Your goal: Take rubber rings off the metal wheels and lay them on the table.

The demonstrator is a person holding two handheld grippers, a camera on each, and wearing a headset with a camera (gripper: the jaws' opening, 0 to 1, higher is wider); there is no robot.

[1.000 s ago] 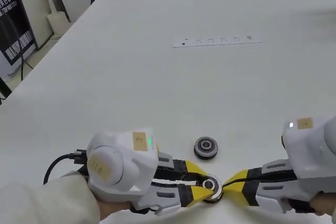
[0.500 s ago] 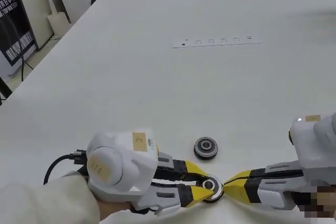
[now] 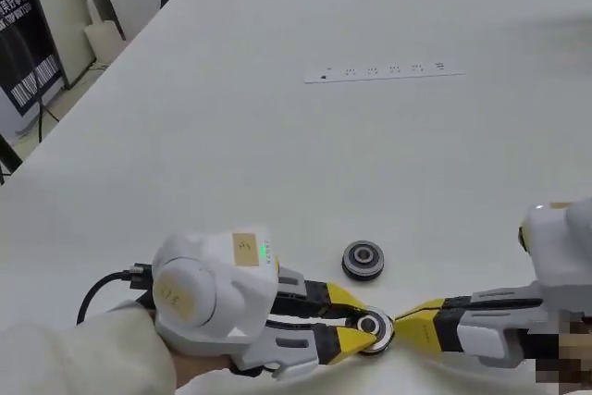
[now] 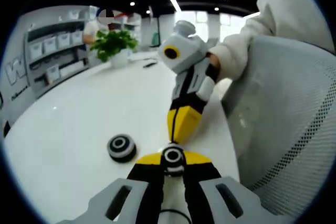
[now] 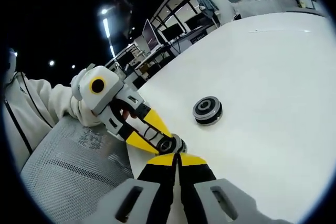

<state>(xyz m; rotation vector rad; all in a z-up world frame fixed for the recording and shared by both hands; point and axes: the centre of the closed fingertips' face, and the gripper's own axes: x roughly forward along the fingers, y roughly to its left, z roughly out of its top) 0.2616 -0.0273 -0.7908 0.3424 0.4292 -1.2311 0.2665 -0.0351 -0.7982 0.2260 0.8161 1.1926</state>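
At the near edge of the white table (image 3: 277,136), the left gripper (image 3: 363,330) lies low and level, its yellow jaws clamped on 1 small metal wheel (image 3: 373,326). The right gripper (image 3: 400,325) comes in nose-to-nose from the opposite side, its jaws drawn together at the wheel's rim. The step looks to be stripping this wheel's rubber ring (image 4: 172,148), though whether the right tips have the ring pinched cannot be told. Next would be a steady outward peel against the left's hold, while the 2nd wheel (image 3: 363,260) waits just beyond, lying flat.
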